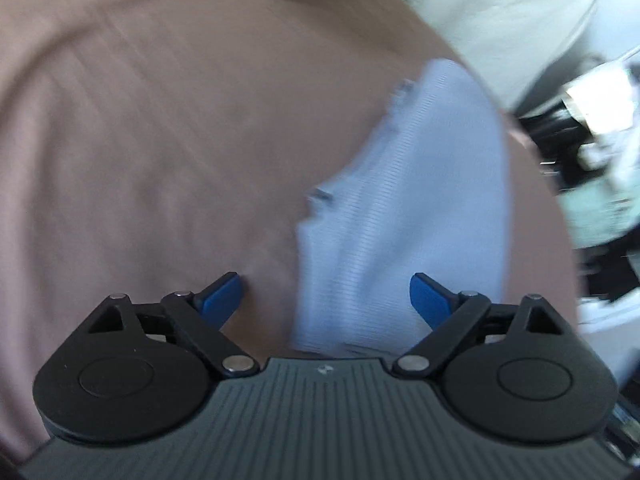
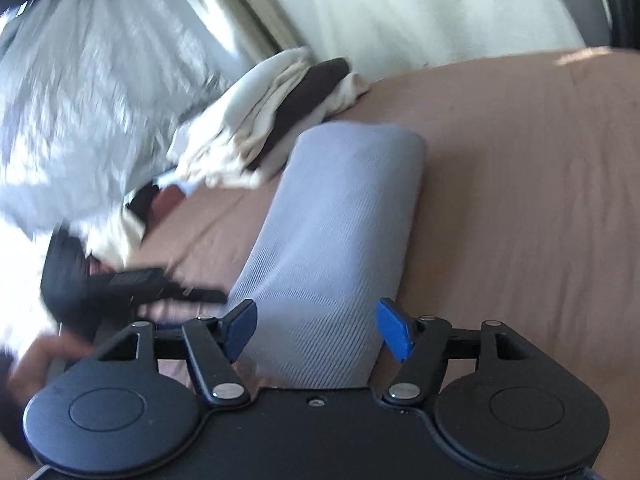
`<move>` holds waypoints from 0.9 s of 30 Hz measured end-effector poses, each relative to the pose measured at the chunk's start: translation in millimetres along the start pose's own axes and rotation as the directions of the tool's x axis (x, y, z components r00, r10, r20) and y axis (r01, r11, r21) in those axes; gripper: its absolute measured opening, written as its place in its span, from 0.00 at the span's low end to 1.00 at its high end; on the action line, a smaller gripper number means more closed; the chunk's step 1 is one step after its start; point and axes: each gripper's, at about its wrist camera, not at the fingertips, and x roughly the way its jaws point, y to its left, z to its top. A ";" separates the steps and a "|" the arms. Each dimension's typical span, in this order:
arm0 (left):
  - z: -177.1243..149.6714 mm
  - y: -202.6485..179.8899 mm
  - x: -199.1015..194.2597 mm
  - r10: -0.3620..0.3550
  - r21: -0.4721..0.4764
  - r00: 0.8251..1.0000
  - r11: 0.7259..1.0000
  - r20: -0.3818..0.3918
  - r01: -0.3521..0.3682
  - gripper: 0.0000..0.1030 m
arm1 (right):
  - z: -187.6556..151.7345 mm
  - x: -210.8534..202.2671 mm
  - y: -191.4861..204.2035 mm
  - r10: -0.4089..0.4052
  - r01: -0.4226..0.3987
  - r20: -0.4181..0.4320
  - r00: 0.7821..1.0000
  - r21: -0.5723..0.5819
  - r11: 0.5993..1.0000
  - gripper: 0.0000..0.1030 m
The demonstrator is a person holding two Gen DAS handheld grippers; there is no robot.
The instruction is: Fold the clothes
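Observation:
A light blue ribbed garment [image 1: 404, 216], folded into a long narrow strip, lies on the brown bedsheet [image 1: 160, 140]. My left gripper [image 1: 326, 300] is open just above its near end, with the cloth under the right finger and nothing held. In the right wrist view the same garment [image 2: 340, 220] runs away from my right gripper [image 2: 316, 330], which is open with its blue fingers on either side of the strip's near end. The left gripper [image 2: 132, 280] shows there too, dark and blurred, at the left.
A pile of white and dark brown clothes [image 2: 280, 116] lies on the bed beyond the garment's far end. A pale grey crumpled sheet [image 2: 92, 92] hangs at the left. A white wall [image 2: 420, 12] is behind the bed. Dark clutter [image 1: 592, 152] sits off the bed's right edge.

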 end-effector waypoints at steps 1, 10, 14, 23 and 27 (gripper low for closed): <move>-1.8 -2.8 4.6 0.008 0.011 1.000 1.000 -0.009 -0.008 0.88 | 9.8 14.9 -10.5 -0.028 0.028 -0.010 1.000 0.033 0.999 0.79; -3.4 -28.6 7.2 -0.017 0.174 0.998 0.985 0.060 0.006 0.21 | 73.5 113.2 -61.0 0.104 -0.101 -0.007 0.995 0.209 0.973 0.47; -7.6 -52.4 -8.8 -0.004 0.312 0.988 0.949 0.154 -0.045 0.18 | 84.0 88.9 -13.1 0.127 -0.115 0.116 0.985 -0.099 0.988 0.35; 10.9 -16.7 30.1 -0.083 0.012 0.994 0.997 0.071 0.082 0.51 | 94.9 117.2 -60.4 -0.064 0.066 -0.014 0.998 0.139 0.988 0.66; 13.6 -0.1 34.3 -0.158 -0.079 0.985 0.984 0.065 0.163 0.51 | 85.1 104.1 -90.7 0.060 -0.055 -0.005 0.998 0.316 0.947 0.67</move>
